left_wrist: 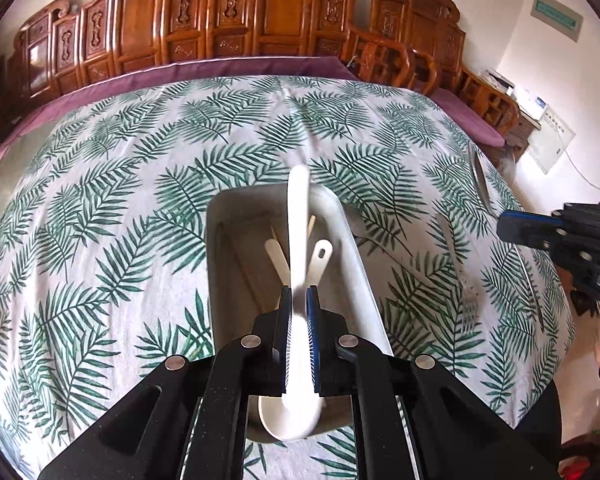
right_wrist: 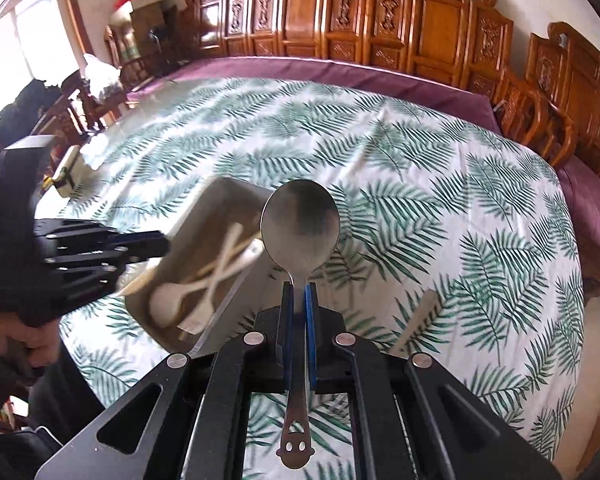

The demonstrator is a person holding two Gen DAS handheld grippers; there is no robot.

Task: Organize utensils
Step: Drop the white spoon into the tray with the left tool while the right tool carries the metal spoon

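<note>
The tray (left_wrist: 352, 240), a pale rectangular bin, sits on the leaf-print tablecloth (left_wrist: 120, 200); I judge it light and rigid, likely to slide on the cloth if nudged. Its long axis runs away from my left camera. Several white utensils already lie inside it, crossed over one another.

My left gripper (left_wrist: 299, 300) is clenched on the white spoon (left_wrist: 298, 216), pads gripping the handle near the neck. The bowl hangs toward me, below the jaws, and the handle points away, over the tray and roughly along its length. It looks like plastic or ceramic: smooth, probably slippery, possibly brittle, so it is better set down than dropped.

My right gripper (right_wrist: 299, 300) is clamped on the metal spoon (right_wrist: 300, 224), held mid-handle. The bowl points away from me and upward in view; the smiley-cut handle end points back toward me. I judge it stiff, slick and heavier at the bowl, so it may pivot in the pads.

One wooden stick (right_wrist: 416, 322) lies on the cloth, well apart from the tray.
</note>
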